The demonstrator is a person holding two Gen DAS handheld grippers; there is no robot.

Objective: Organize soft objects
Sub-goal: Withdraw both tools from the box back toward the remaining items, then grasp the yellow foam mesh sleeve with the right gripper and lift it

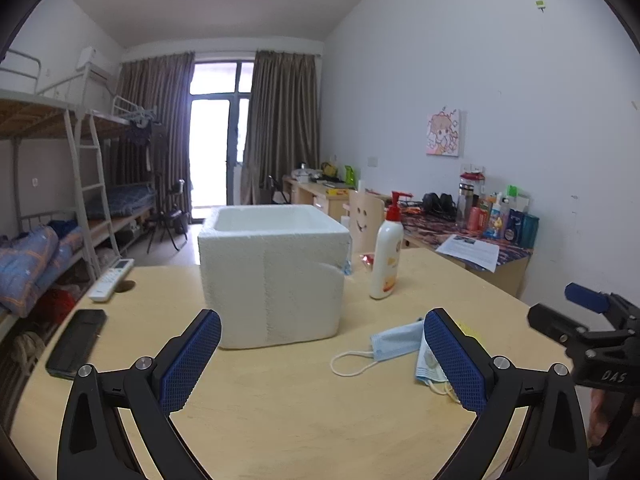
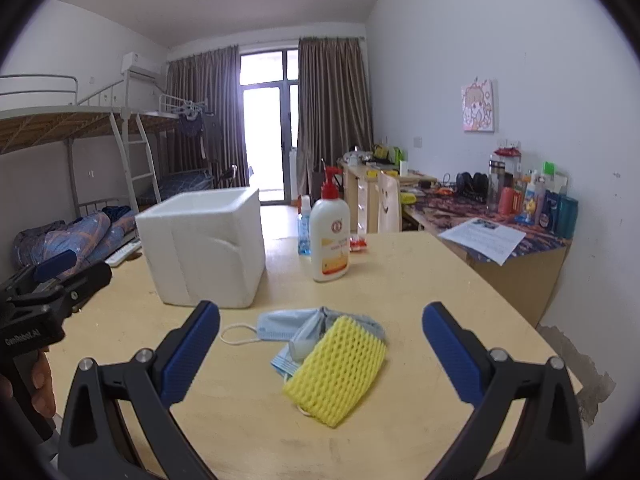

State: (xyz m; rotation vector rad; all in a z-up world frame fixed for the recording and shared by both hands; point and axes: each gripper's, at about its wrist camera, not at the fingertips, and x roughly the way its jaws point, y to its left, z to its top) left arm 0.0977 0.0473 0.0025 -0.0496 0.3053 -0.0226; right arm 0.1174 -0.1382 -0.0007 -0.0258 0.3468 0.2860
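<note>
A white foam box (image 1: pixel 272 272) stands open-topped on the wooden table (image 1: pixel 280 400); it also shows in the right wrist view (image 2: pixel 204 248). Blue face masks (image 2: pixel 288 326) lie in a heap with a yellow foam net sleeve (image 2: pixel 340 372) on top. In the left wrist view the masks (image 1: pixel 396 344) lie right of the box, partly hidden by my finger. My left gripper (image 1: pixel 322 356) is open and empty in front of the box. My right gripper (image 2: pixel 320 354) is open and empty, just before the yellow sleeve.
A white lotion pump bottle (image 2: pixel 330 236) and a small blue bottle (image 2: pixel 304 232) stand right of the box. A black phone (image 1: pixel 76 342) and a white remote (image 1: pixel 111 280) lie at the table's left. A cluttered desk (image 2: pixel 500 216) lines the right wall; bunk beds (image 1: pixel 48 208) stand left.
</note>
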